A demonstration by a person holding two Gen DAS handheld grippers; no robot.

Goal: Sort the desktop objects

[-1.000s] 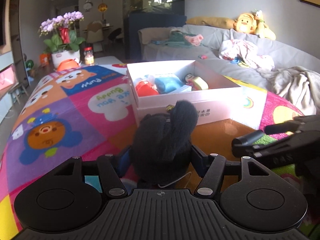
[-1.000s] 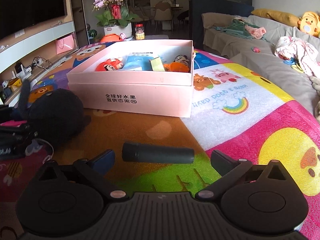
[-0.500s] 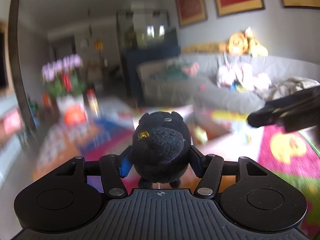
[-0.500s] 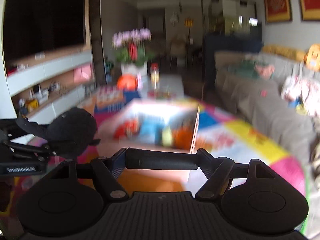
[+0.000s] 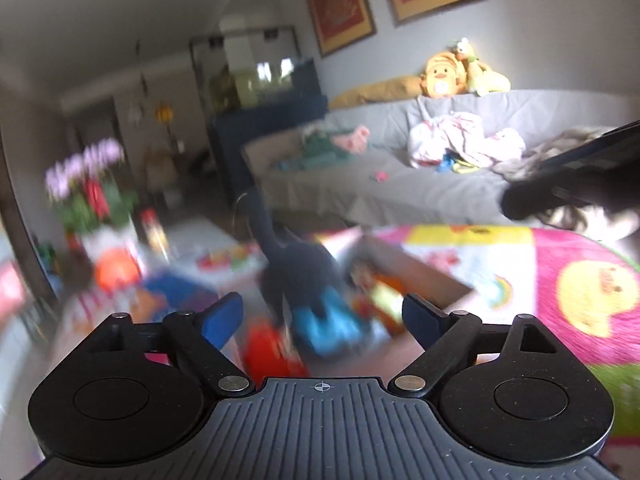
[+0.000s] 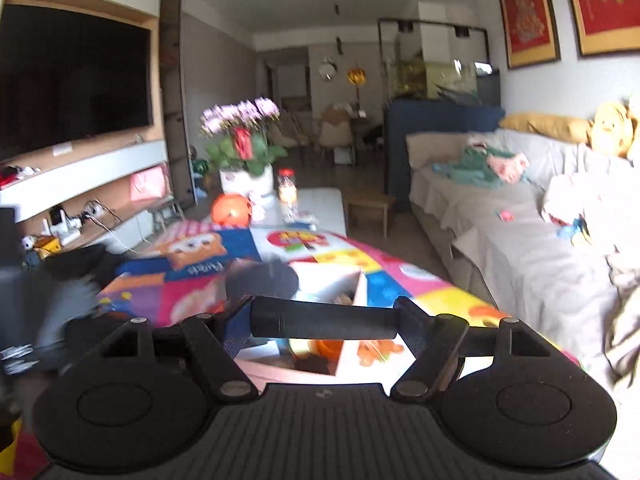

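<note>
- Living room, grey sofa (image 5: 360, 184) from one to three o'clock in the left wrist view, bright play mat (image 5: 560, 280) spread across the low surface beneath.
- Open box (image 5: 420, 280) on the mat, just past centre towards four o'clock, blurred, already stocked with small coloured toys.
- Left gripper (image 5: 322, 308): opening wide, nothing between the pads.
- Right gripper (image 6: 324, 322): clamped on the two ends of a black cylinder (image 6: 324, 322), carried crosswise above the box's near wall.
- Black plush toy (image 5: 296, 276): at twelve o'clock from the left jaws, clear of both pads, smeared over the box's contents; cannot tell whether landed yet.
- Judged light, soft and squashy, not fragile; best pinched across the round body, not by the thin strand sticking up.
- Cylinder judged stiff, light and apt to roll; an end-to-end hold likely to pivot or slip, so a grip across the middle looks safer.
</note>
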